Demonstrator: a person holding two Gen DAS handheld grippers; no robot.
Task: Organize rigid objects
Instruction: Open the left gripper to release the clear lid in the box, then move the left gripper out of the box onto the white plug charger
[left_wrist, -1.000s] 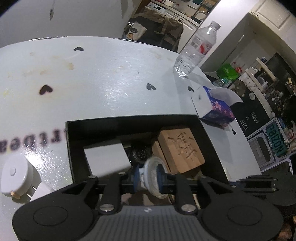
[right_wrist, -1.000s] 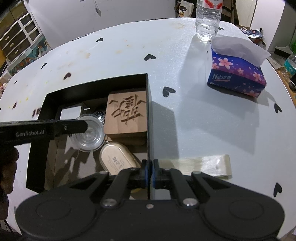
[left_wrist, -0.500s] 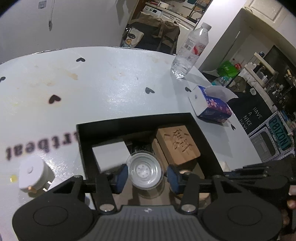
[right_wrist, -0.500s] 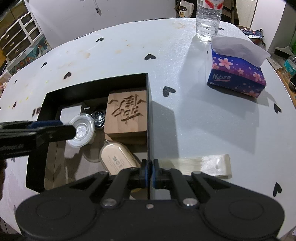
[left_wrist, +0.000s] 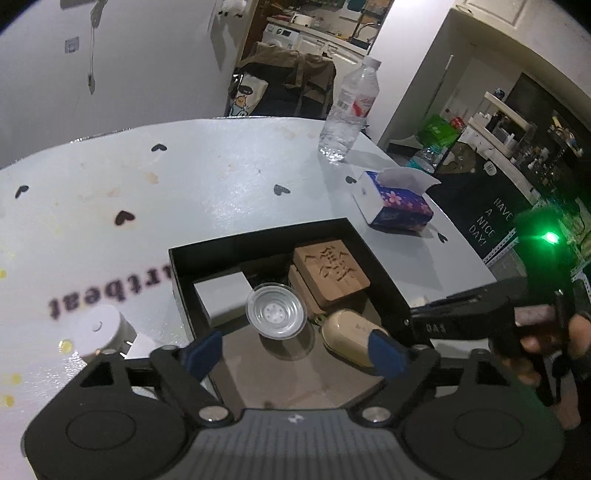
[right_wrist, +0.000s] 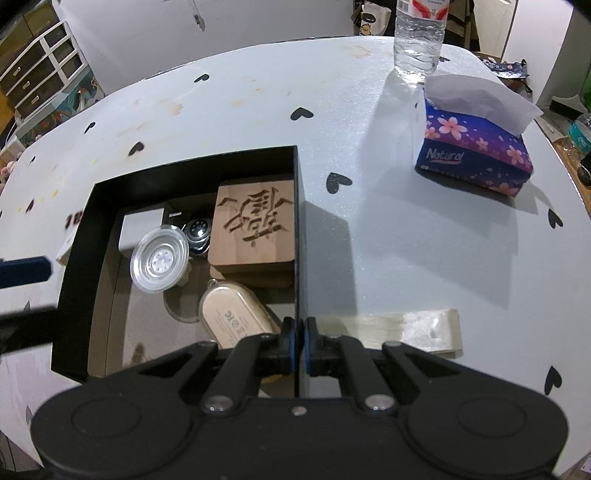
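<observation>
Released, clear cup (left_wrist: 276, 311) sits in box (left_wrist: 177, 266) beyond spread left tool (left_wrist: 293, 352); right tool (right_wrist: 298, 341) clamps box wall.

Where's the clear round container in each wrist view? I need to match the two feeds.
Left wrist: clear round container sits mid-frame, in the black box, just left of the carved wooden block.
Right wrist: it lies left of centre, in the same box.
Shared landmark: the carved wooden block.
</observation>
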